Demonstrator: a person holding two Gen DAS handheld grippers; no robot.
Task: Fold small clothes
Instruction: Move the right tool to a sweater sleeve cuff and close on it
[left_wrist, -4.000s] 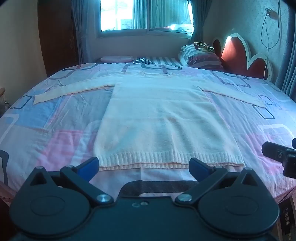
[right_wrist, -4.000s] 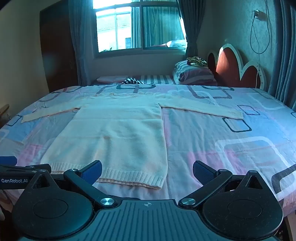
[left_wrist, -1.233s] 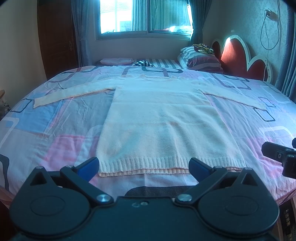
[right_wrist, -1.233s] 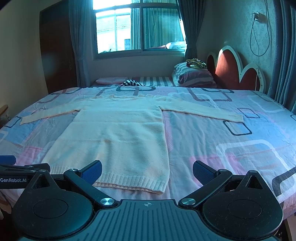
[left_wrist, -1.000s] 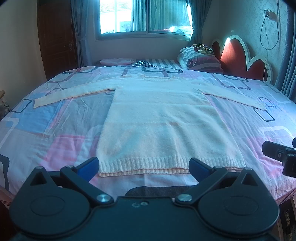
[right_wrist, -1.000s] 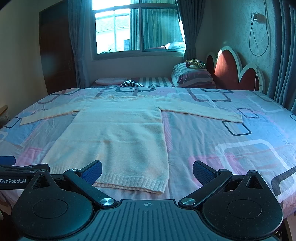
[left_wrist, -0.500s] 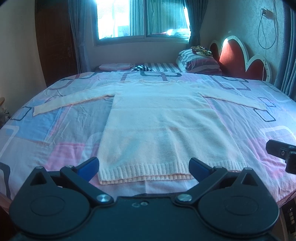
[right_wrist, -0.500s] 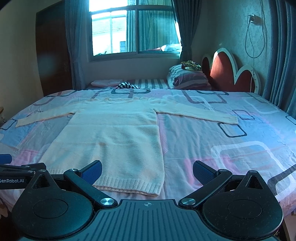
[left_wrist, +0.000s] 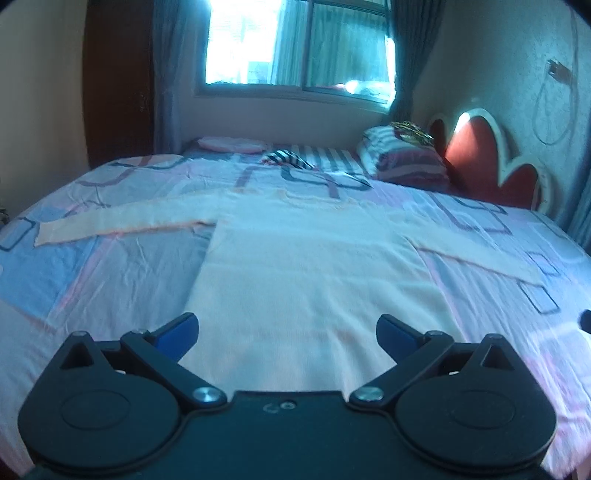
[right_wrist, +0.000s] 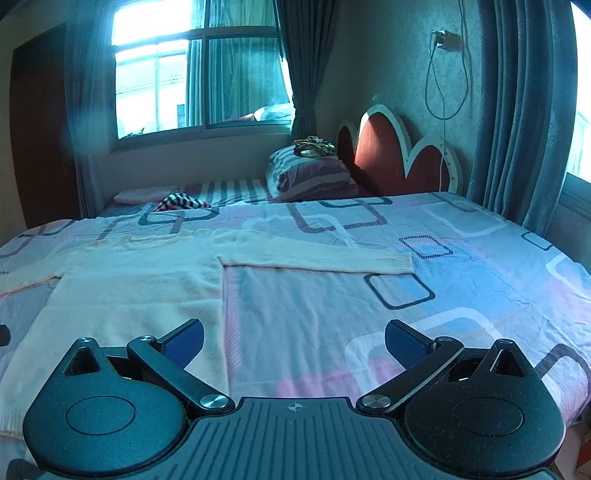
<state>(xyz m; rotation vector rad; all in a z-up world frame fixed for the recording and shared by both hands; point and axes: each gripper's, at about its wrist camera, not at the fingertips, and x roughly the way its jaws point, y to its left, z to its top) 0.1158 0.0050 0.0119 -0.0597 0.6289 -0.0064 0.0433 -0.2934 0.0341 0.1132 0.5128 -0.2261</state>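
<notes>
A cream knitted sweater (left_wrist: 314, 280) lies flat on the bed with both sleeves spread wide. Its left sleeve (left_wrist: 122, 221) reaches toward the bed's left side and its right sleeve (right_wrist: 317, 256) toward the right. My left gripper (left_wrist: 287, 332) hovers open over the sweater's lower body, with nothing between its blue pads. My right gripper (right_wrist: 293, 341) is open too, above the sheet just right of the sweater's (right_wrist: 140, 291) side edge and below the right sleeve. The hem is hidden under the left gripper's body.
The bedsheet (right_wrist: 461, 295) is pink and blue with rectangle patterns. Striped pillows (right_wrist: 314, 173) and a red scalloped headboard (right_wrist: 399, 158) stand at the back right. A window (left_wrist: 295, 48) and curtains are behind; a small striped cloth (left_wrist: 284, 158) lies near the far edge.
Both grippers have moved forward over the bed. The left one now sits above the sweater's body, its hem out of sight; the right one has swung right toward the sleeve.
</notes>
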